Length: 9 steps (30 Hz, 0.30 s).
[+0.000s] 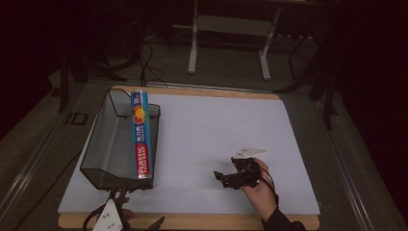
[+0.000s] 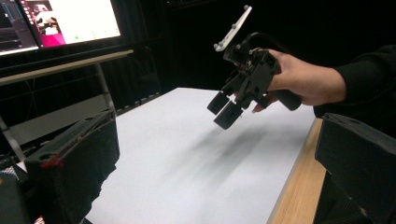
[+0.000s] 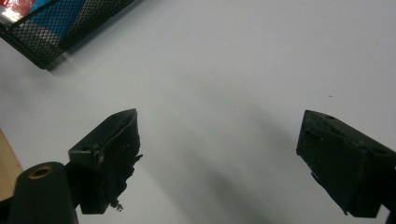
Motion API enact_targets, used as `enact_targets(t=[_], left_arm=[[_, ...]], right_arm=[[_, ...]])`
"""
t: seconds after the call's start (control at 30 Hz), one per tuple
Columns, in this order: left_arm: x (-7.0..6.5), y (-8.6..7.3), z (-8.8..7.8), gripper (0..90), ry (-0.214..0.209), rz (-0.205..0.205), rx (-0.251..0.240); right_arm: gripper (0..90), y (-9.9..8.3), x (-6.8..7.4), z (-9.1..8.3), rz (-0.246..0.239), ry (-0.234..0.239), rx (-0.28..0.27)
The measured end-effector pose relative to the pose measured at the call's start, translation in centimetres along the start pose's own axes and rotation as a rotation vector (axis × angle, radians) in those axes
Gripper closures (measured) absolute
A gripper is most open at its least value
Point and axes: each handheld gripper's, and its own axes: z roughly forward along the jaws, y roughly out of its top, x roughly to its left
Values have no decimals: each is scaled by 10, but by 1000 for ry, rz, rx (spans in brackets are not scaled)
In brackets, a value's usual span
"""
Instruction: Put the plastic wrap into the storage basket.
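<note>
Lying along the right rim of the black mesh basket [image 1: 103, 139] at far left, the plastic-wrap box [image 1: 140, 134] sits untouched; my right gripper [image 1: 222, 177] hovers wide open, empty; my left gripper [image 1: 126, 222] gapes, empty.

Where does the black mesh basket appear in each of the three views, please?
High view: the black mesh basket sits at the white mat's left edge, holding the plastic wrap box.
Left gripper view: I cannot pick it out with confidence.
Right gripper view: its corner is at top left, box colours behind the mesh.
Shared landmark: the white mat.
</note>
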Motion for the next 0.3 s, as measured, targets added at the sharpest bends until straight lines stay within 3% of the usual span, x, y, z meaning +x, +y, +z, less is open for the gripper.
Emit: enact_targets(t=[0.13, 0.3], left_arm=[[0, 0, 1, 6, -5, 2, 6], [0, 0, 1, 6, -8, 3, 8]], right_arm=[[129, 0, 3, 4, -32, -8, -2], [130, 0, 1, 6, -32, -4, -4]])
